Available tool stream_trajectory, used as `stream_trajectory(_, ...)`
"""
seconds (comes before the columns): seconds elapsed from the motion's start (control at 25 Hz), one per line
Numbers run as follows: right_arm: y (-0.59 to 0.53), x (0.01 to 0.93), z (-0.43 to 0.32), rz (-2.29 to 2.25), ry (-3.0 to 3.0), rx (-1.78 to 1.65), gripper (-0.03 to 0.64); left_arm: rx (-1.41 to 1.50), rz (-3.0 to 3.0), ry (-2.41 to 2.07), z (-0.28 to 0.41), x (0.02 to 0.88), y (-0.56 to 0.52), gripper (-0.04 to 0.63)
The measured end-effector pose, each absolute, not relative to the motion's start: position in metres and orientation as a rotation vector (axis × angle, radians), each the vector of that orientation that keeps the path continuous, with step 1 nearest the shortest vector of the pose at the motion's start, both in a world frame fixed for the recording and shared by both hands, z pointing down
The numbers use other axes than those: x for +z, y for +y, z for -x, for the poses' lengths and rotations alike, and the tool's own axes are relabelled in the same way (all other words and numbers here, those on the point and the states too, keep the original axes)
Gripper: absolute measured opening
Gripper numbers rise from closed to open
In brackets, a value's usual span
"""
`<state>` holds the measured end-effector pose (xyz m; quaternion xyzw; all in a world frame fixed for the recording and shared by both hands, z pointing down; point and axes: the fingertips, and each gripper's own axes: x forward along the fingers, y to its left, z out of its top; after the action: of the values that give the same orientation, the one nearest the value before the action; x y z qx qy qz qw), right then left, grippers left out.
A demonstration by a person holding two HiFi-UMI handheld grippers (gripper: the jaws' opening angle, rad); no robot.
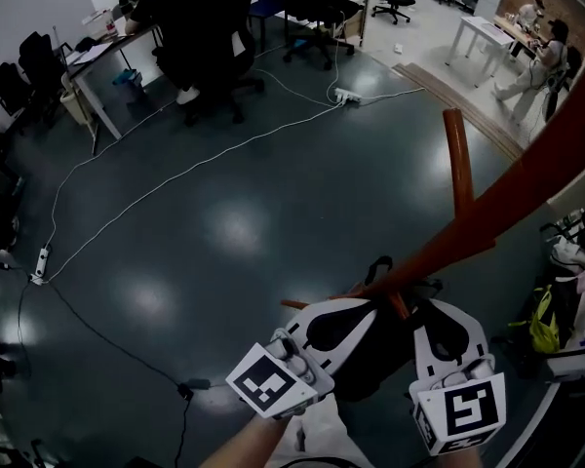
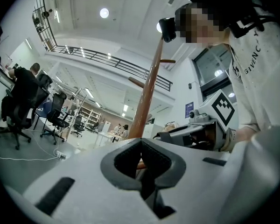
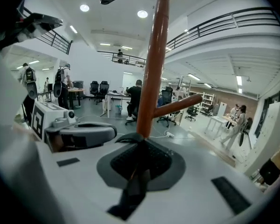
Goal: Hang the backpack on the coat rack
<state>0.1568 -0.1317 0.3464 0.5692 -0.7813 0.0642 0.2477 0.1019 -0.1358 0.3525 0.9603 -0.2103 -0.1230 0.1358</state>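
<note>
The black backpack [image 1: 375, 354] hangs between my two grippers, close against the orange-brown coat rack pole [image 1: 526, 188]. In the head view its top loop [image 1: 379, 263] pokes up beside the pole. My left gripper [image 1: 363, 308] is shut on a black strap [image 2: 147, 190] of the backpack. My right gripper [image 1: 433, 310] is likewise shut on a black strap [image 3: 136, 185]. In the left gripper view the pole [image 2: 147, 94] rises just beyond the left gripper [image 2: 142, 146]. In the right gripper view the pole [image 3: 154, 64] and a slanting peg [image 3: 177, 105] stand right past the right gripper [image 3: 139, 141]. Most of the bag is hidden under the grippers.
Another peg [image 1: 457, 159] juts up from the rack. White cables and a power strip [image 1: 41, 261] run over the dark floor. A person sits on an office chair [image 1: 200, 52] at a desk far left. Bags and a yellow item [image 1: 543, 325] crowd the right edge.
</note>
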Motion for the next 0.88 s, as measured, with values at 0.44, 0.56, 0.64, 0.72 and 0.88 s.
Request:
stream_trajectory(0.44, -0.154, 0.382, -0.151, -1.344, -2.016, 0.283, 0.031, -0.364, -2.725, -0.67, -0.09, 0.372, -0.163, 0.011)
stream_trajectory(0.56, -0.157, 0.388, -0.146, -1.268, -1.991, 0.303, 0.032, -0.374, -2.714, -0.679, -0.087, 0.374, -0.167, 0.011)
stream_trajectory(0.64, -0.158, 0.389, -0.143, -1.227, -1.98, 0.306, 0.034, -0.382, -2.707, -0.684, -0.084, 0.374, -0.169, 0.009)
stream_trajectory(0.72, -0.158, 0.389, -0.139, -1.185, -1.98, 0.317, 0.034, -0.386, -2.699, -0.686, -0.08, 0.374, -0.172, 0.011)
stream_trajectory(0.88, -0.156, 0.389, -0.138, -1.114, -1.99, 0.328, 0.037, -0.4, -2.672, -0.697, -0.079, 0.376, -0.175, 0.011)
